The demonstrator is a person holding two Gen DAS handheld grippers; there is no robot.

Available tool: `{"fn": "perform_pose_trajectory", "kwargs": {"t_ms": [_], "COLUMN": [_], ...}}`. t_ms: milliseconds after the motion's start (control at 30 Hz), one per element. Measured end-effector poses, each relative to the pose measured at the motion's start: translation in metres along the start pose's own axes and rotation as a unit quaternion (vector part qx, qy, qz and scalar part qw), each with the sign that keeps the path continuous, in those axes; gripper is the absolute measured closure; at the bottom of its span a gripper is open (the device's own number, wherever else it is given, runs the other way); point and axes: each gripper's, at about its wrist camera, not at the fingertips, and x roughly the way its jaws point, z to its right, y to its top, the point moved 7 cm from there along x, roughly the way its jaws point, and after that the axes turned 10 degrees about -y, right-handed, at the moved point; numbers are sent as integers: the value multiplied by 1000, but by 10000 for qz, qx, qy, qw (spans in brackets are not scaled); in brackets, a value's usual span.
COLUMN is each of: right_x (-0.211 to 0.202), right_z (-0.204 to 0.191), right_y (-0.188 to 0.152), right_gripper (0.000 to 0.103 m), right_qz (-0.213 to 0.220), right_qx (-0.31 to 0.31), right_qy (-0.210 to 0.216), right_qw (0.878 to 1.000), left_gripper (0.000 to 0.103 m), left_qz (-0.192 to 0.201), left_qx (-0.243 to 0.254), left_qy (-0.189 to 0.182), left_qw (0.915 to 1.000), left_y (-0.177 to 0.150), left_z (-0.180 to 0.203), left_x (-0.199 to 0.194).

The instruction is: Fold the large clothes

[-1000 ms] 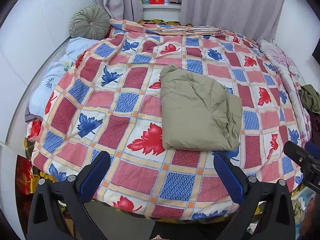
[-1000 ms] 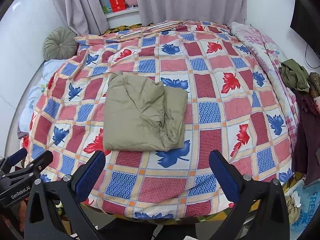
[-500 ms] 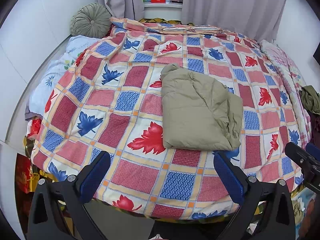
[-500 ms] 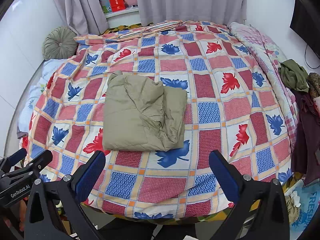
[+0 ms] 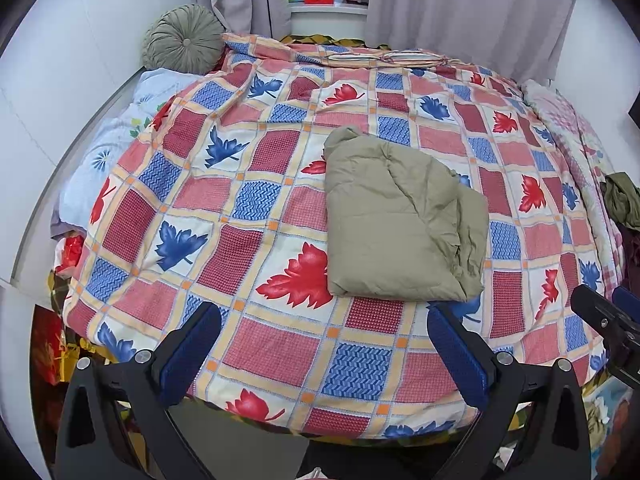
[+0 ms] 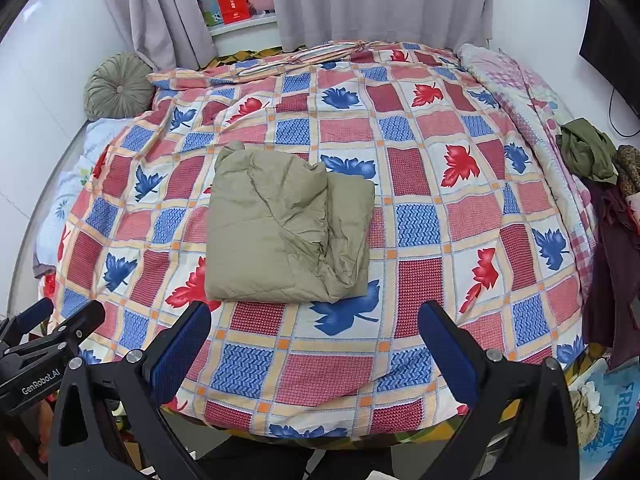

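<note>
From the left wrist, the left gripper hangs released, jaws spread wide over the near edge of the quilt, with the folded garment lying ahead and slightly right of it, untouched; the right gripper is cut off at the right rim, and bare quilt runs all round the garment. From the right wrist, the right gripper is likewise released and empty, the garment just ahead and a little left, the left gripper only partly seen at the left edge, and a heap of clothes far right spills past the frame.
</note>
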Motion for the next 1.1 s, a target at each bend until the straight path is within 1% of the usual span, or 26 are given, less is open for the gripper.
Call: {"fn": "perform_pose_trajectory", "kwargs": {"t_ms": [1100], "right_x": [0], "right_z": [-2], "right_y": [4], "right_gripper": [0], "right_qz": [-17], "right_qx": [-3], "right_qy": [-11], "right_qw": [10000], "left_gripper": [0], "left_qz": [-15], "left_qx": [7], "left_qy": [10], "left_qw": [10000], "left_y": [2], "left_z": [-1], "left_x": [1]}}
